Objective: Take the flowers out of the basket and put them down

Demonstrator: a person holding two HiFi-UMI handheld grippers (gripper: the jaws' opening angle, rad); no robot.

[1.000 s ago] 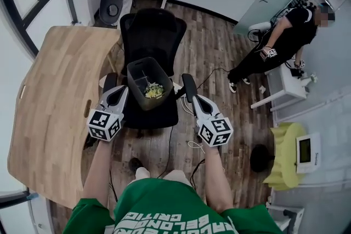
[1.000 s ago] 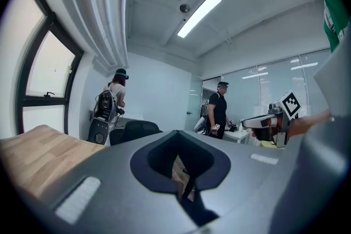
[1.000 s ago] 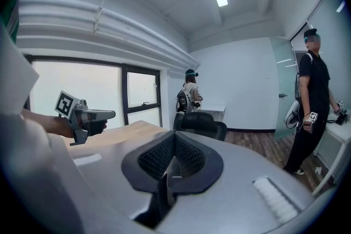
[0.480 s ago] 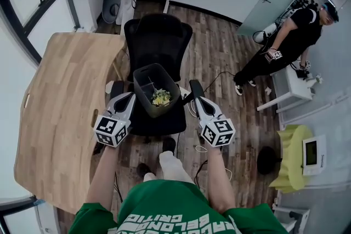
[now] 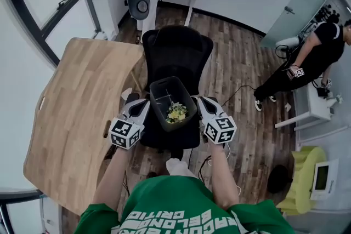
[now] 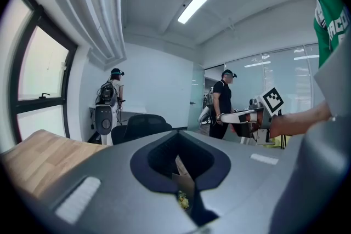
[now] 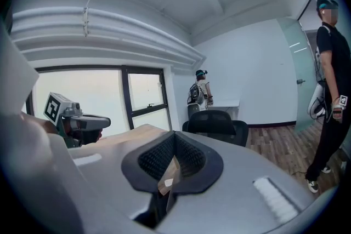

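Observation:
A dark grey basket (image 5: pixel 159 89) stands on the seat of a black office chair (image 5: pixel 178 52), with yellow flowers (image 5: pixel 176 112) in its bottom. My left gripper (image 5: pixel 146 103) lies just off the basket's left side and my right gripper (image 5: pixel 199 100) just off its right side. Whether the tips touch the basket I cannot tell. In the left gripper view the jaws (image 6: pixel 184 175) stand together, with a thin tan sliver and a yellow speck (image 6: pixel 182 201) in the slit. In the right gripper view the jaws (image 7: pixel 167 178) are likewise together on a thin tan sliver. Neither gripper view shows the basket.
A wooden table (image 5: pixel 82 107) stands left of the chair. A white desk and a machine (image 5: pixel 141 3) stand at the back wall. A person in black (image 5: pixel 307 66) stands at the right near a white side table (image 5: pixel 312 104). Cables lie on the wood floor.
Both grippers have moved forward, up to the basket's sides, the right one the further and inward. The person has stepped closer to the chair. Basket and chair have stayed put.

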